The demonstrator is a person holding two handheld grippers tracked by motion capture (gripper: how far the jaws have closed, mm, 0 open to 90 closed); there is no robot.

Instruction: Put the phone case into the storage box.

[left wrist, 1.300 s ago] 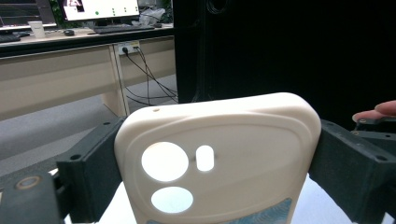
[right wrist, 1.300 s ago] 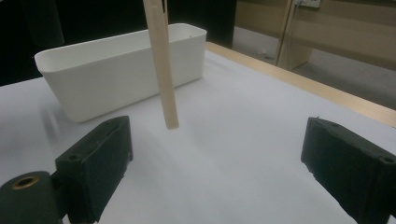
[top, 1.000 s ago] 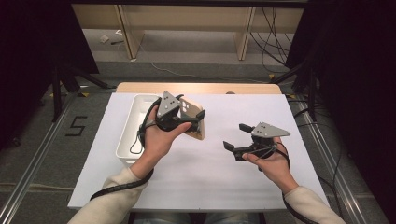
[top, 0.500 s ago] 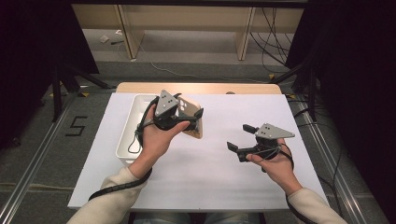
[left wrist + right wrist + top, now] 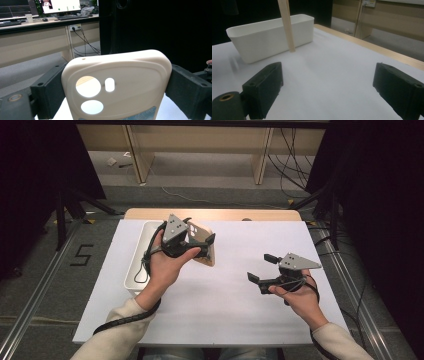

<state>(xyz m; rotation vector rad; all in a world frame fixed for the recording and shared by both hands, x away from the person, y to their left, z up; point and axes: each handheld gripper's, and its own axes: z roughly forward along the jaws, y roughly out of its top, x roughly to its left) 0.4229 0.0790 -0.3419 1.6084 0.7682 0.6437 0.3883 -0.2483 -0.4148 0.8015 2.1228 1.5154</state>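
While gaping right tongs [image 5: 262,267] hover, left tongs [image 5: 204,245] clamping phone case [image 5: 117,85] beside white bin [image 5: 137,260].

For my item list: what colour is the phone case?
Cream-beige phone case, clearest in the left gripper view.

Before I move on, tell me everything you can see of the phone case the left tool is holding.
The phone case is cream-beige, smooth and matte, likely soft plastic or silicone, with rounded corners. It has two round camera cutouts and a small oval one. The left tool is shut on its two side edges. It stands nearly upright, cutout end up, its lower edge at or near the white table cover, beside the white bin.
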